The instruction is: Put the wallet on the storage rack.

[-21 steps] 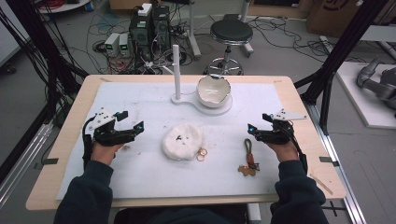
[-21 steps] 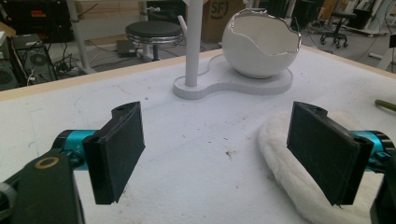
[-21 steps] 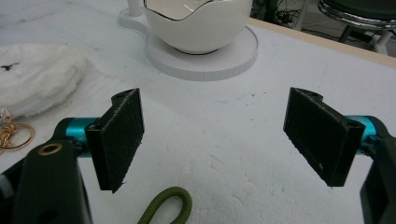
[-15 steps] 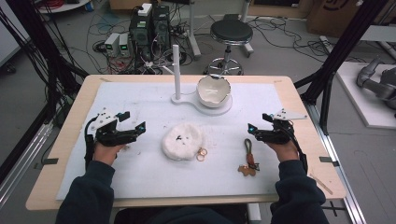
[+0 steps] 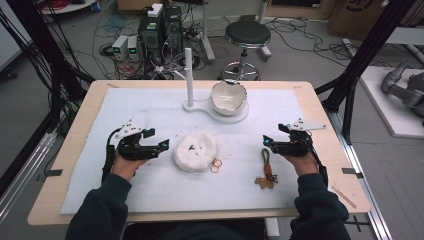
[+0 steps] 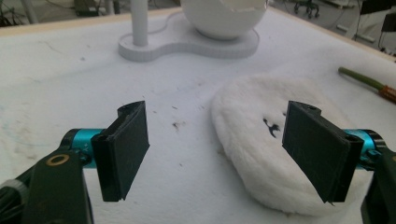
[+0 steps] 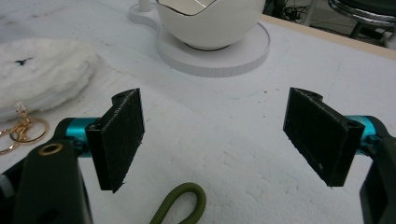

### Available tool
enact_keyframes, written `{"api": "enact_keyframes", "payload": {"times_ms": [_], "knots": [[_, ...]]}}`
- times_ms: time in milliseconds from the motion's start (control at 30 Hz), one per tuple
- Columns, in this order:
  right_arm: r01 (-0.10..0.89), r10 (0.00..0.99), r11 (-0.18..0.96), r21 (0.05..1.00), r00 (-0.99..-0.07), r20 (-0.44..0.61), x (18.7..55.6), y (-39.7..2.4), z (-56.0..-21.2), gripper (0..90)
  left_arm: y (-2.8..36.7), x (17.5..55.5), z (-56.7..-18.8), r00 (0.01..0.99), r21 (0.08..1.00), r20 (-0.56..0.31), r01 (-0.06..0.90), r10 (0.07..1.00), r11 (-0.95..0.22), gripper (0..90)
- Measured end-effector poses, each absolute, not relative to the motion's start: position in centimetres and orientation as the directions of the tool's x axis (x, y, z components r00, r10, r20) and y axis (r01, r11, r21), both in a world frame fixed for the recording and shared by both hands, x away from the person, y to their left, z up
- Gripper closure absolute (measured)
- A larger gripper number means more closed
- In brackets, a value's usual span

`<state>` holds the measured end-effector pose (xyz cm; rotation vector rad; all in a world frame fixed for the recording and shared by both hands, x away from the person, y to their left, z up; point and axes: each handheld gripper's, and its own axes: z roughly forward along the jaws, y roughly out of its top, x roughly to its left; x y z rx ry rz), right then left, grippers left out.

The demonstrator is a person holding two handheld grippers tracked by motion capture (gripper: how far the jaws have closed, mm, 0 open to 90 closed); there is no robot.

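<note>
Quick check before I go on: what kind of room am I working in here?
Most likely a lab or robotics data-collection workspace, not a home: a black frame stands around the table, cables and electronics boxes lie on the floor behind it, and a rolling stool stands there.

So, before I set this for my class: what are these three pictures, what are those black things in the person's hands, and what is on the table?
A person sits at a table and holds a hand tool in each hand: the left gripper and the right gripper. Each has two black jaws, here standing open with nothing between them. One picture comes from a camera above the table; the other two come from small cameras riding on each gripper, looking along its jaws. On the white mat lie a fluffy white pouch with gold rings, a green cord keychain, and a white stand carrying a bowl.
</note>
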<state>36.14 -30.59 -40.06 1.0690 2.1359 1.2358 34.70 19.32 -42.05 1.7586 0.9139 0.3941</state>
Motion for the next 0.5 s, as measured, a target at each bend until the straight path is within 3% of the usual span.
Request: {"api": "enact_keyframes", "payload": {"times_ms": [367, 500], "knots": [[0.417, 0.779, 0.306, 0.856, -0.627, 0.027, 36.4, -29.3, -40.6, 20.7, 15.4, 35.5, -43.8, 0.69, 0.827, -0.215, 0.505, 0.691, -0.246, 22.6], [0.415, 0.767, 0.315, 0.854, -0.641, 0.028, 36.5, -28.8, -40.6, 20.7, 14.6, 35.7, -44.4, 0.69, 0.793, -0.232, 0.543, 0.685, -0.278, 28.8]]}}
